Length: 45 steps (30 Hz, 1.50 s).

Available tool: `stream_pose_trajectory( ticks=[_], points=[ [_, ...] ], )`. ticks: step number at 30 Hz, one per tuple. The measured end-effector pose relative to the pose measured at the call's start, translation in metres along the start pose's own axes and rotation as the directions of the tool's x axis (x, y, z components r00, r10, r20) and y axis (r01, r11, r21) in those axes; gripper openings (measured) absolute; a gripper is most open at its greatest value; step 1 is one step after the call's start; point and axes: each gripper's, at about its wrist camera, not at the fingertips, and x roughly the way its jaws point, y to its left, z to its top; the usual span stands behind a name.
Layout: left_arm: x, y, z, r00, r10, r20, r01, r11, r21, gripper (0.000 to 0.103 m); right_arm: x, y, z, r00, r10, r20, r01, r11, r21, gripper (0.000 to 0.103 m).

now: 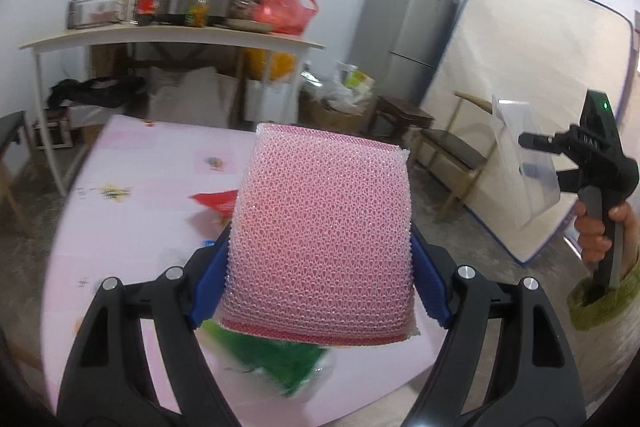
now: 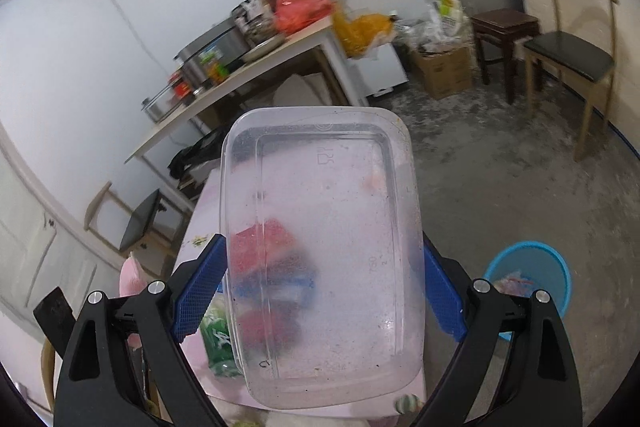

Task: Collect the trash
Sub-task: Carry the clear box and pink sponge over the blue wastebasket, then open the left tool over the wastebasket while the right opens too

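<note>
My left gripper (image 1: 320,255) is shut on a pink mesh sponge (image 1: 320,227) and holds it above the pink table (image 1: 132,227). My right gripper (image 2: 320,291) is shut on a clear plastic food container (image 2: 320,247) and holds it up over the table's edge. The same container (image 1: 524,163) and right gripper (image 1: 552,155) show at the right of the left wrist view, off the table's side. A green wrapper (image 1: 276,363) and a red wrapper (image 1: 216,201) lie on the table. A blue trash bin (image 2: 528,279) with litter inside stands on the floor at the right.
A white side table (image 1: 172,37) crowded with kitchen items stands by the far wall. A fridge (image 1: 404,27), a leaning mattress (image 1: 532,87), a wooden chair (image 2: 568,59), a dark stool (image 2: 504,27) and a cardboard box (image 2: 444,67) stand around the concrete floor.
</note>
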Motion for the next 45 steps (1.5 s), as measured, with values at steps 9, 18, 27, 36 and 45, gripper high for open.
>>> stream_pose_trajectory(
  ticks=[9, 18, 27, 36, 45],
  points=[
    [0.057, -0.076, 0.002, 0.974, -0.181, -0.14, 0.189, 0.981, 0.051, 0.075, -0.047, -0.102, -0.046, 0.996, -0.077, 0.042, 0.066, 0.974, 0.215, 0.088],
    [0.142, -0.163, -0.004, 0.869, -0.319, -0.379, 0.364, 0.93, 0.053, 0.076, -0.075, -0.209, -0.125, 0.984, -0.174, 0.044, 0.129, 0.858, 0.497, 0.088],
    [0.291, -0.251, -0.03, 0.714, -0.276, -0.644, 0.347, 0.938, -0.017, 0.076, 0.002, -0.308, -0.173, 0.997, -0.071, -0.026, 0.067, 0.689, 0.722, 0.088],
    [0.425, -0.304, -0.05, 0.685, -0.174, -0.707, 0.254, 0.967, 0.008, 0.083, 0.138, -0.419, -0.159, 0.995, -0.039, -0.09, 0.095, 0.611, 0.786, 0.095],
    [0.437, -0.293, -0.076, 0.629, -0.19, -0.754, 0.239, 0.97, -0.045, 0.083, 0.179, -0.47, -0.194, 0.974, -0.116, -0.192, 0.224, 0.532, 0.816, 0.095]
  ],
)
